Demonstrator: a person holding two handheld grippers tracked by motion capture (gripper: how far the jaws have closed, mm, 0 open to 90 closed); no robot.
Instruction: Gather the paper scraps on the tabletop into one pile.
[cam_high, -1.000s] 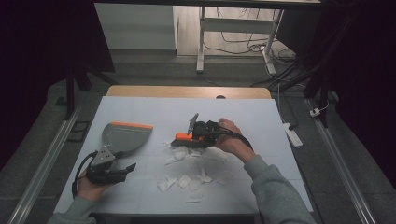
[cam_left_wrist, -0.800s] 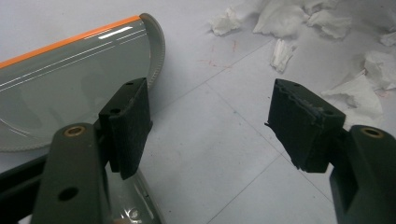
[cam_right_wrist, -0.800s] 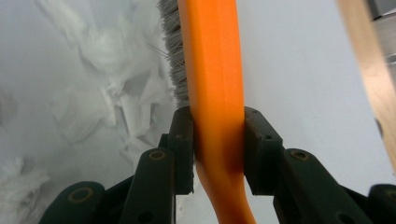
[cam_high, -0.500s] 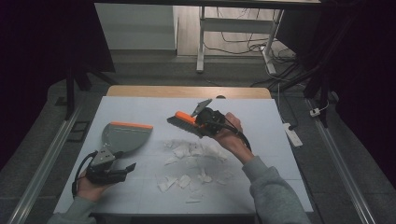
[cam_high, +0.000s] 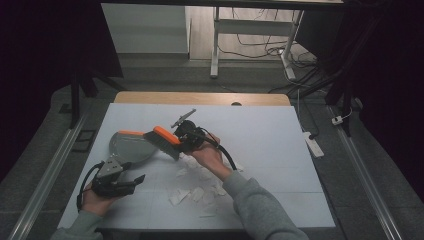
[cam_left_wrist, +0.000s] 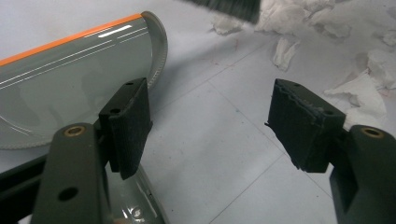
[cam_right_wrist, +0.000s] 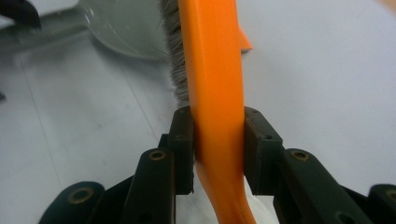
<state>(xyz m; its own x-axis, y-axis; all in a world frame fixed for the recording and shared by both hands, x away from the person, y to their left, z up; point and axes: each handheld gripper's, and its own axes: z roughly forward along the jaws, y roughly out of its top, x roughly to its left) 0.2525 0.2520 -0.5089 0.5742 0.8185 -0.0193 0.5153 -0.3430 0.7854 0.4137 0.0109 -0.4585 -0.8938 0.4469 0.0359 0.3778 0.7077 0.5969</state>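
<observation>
An orange-backed brush (cam_high: 162, 140) with grey bristles is held above the table by my right gripper (cam_high: 186, 140), which is shut on its handle (cam_right_wrist: 217, 140). The bristle end points left toward a grey dustpan (cam_high: 131, 145) with an orange lip. Several scraps of white paper (cam_high: 192, 187) lie scattered on the white table top below and to the right of the brush. My left gripper (cam_high: 131, 181) rests near the front left, just in front of the dustpan (cam_left_wrist: 70, 79), its jaws open with nothing between them.
The white table sheet (cam_high: 280, 150) has bare room on its right half. A wooden strip (cam_high: 200, 98) runs along the far edge. Paper scraps (cam_left_wrist: 364, 88) lie to the right in the left gripper view.
My right gripper has carried the brush leftward and slightly nearer, from mid-table to just beside the dustpan. The left gripper has stayed in place.
</observation>
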